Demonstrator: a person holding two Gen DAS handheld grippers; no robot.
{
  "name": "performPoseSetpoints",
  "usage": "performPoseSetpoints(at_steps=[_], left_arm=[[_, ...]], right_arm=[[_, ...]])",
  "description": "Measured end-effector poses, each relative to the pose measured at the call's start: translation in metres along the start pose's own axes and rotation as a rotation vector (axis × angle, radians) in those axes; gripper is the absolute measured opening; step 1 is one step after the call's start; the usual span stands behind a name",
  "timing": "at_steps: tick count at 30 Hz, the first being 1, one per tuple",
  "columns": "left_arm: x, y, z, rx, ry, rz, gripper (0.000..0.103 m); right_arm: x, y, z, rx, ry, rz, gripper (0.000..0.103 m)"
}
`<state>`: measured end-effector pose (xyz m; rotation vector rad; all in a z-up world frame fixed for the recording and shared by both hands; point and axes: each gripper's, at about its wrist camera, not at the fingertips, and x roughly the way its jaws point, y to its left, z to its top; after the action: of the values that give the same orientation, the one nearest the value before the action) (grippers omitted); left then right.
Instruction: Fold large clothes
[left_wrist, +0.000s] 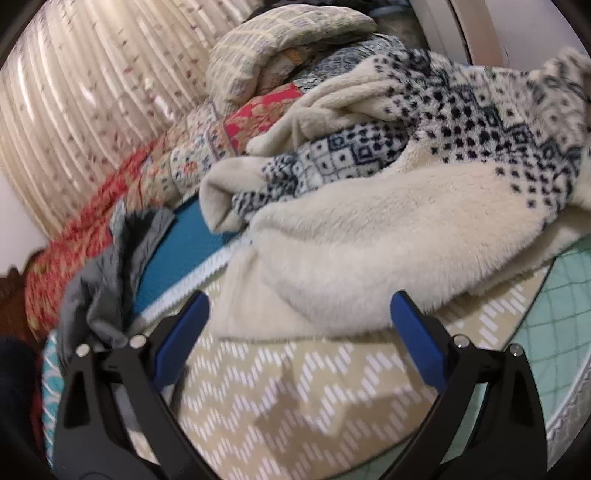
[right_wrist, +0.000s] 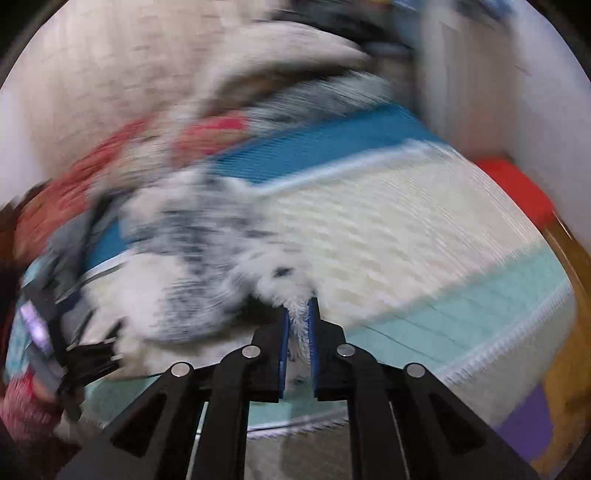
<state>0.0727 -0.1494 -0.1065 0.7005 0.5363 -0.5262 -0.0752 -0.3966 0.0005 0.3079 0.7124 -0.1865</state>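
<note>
The bed (left_wrist: 303, 387), covered by a tan zigzag-patterned spread, carries the work. The fleece garment (left_wrist: 369, 229), cream with a dark geometric pattern, lies bunched on the bed, in front of a heap of quilts (left_wrist: 280, 55) beside the curtain (left_wrist: 85, 103). The left tool (left_wrist: 297, 321) hovers near the garment's cream edge with its jaws wide and nothing between them. The right tool (right_wrist: 298, 314) shows its jaws narrow with a tuft of fleece pinched between them, though that view is heavily blurred. For a good fold, seat the left tool on an opposite edge of the garment, lift both corners evenly, and spread the fleece flat on the bed before creasing.
</note>
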Motion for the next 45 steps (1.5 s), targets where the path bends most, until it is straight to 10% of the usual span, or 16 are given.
performPoseSetpoints(at_steps=[5, 12, 14, 15, 18, 22, 26, 30, 33, 40, 45], left_arm=[[-0.026, 0.047, -0.044, -0.219, 0.068, -0.022, 0.095], [-0.051, 0.078, -0.106, -0.356, 0.169, -0.044, 0.095], [-0.058, 0.074, -0.111, -0.319, 0.162, -0.028, 0.095], [-0.061, 0.070, -0.111, -0.286, 0.145, -0.018, 0.095], [-0.070, 0.053, -0.095, -0.170, 0.067, 0.003, 0.095], [-0.069, 0.016, -0.058, 0.001, -0.077, 0.018, 0.095], [-0.056, -0.037, -0.027, 0.237, -0.247, 0.065, 0.095], [-0.027, -0.078, -0.020, 0.496, -0.300, 0.069, 0.095], [-0.012, -0.081, -0.023, 0.593, -0.272, 0.034, 0.095], [0.026, -0.047, -0.034, 0.716, -0.189, 0.023, 0.095], [0.055, -0.053, -0.015, 0.696, -0.178, 0.021, 0.088]], right_arm=[[0.036, 0.092, 0.003, -0.340, 0.011, 0.123, 0.046], [0.169, 0.186, -0.019, -0.699, 0.220, -0.043, 0.044], [0.190, 0.183, -0.012, -0.702, 0.221, -0.104, 0.064], [0.190, 0.173, 0.005, -0.586, 0.253, -0.022, 0.095], [0.149, 0.121, 0.062, -0.219, 0.164, 0.168, 0.098], [0.076, 0.041, 0.110, -0.010, -0.064, 0.098, 0.098], [0.025, -0.077, 0.122, 0.227, -0.205, -0.189, 0.098], [0.015, -0.213, 0.077, 0.585, -0.152, -0.413, 0.087], [0.022, -0.259, 0.018, 0.750, -0.059, -0.318, 0.083], [0.034, -0.198, -0.071, 0.686, 0.048, 0.050, 0.053], [0.088, -0.155, -0.087, 0.743, 0.134, 0.242, 0.050]])
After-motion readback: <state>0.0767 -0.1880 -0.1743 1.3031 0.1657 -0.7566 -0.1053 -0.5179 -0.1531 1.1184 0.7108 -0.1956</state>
